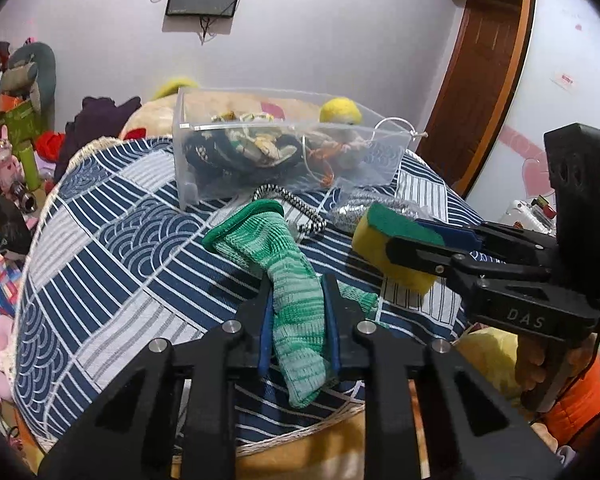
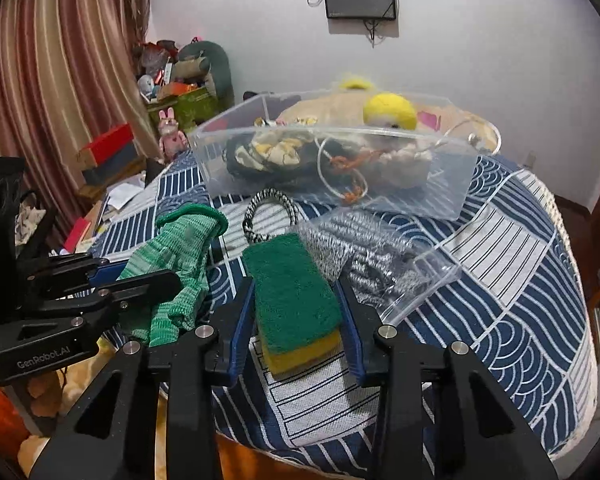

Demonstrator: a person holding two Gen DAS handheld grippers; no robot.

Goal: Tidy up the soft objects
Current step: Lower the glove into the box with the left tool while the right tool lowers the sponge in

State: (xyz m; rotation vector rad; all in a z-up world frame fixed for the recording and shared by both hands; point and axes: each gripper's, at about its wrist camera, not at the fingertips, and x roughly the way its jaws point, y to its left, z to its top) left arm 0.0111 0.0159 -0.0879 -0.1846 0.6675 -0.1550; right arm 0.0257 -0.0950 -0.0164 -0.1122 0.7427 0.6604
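Note:
My left gripper (image 1: pixel 297 292) is shut on a green knitted glove (image 1: pixel 278 264), which also shows in the right wrist view (image 2: pixel 176 256). My right gripper (image 2: pixel 296 288) is shut on a yellow sponge with a green scouring top (image 2: pixel 294 300); the sponge also shows in the left wrist view (image 1: pixel 384 240). Both are held just above the blue patterned cloth (image 1: pixel 120 240). A clear plastic box (image 1: pixel 204 152) stands further back, holding soft items and a yellow plush ball (image 1: pixel 340 110).
A black-and-white cord loop (image 2: pixel 274 200) and a silver mesh scourer in a clear wrapper (image 2: pixel 376 256) lie between the grippers and the box (image 2: pixel 452 184). Clutter, boxes and a pink rabbit toy (image 2: pixel 170 130) stand beyond the left edge of the cloth.

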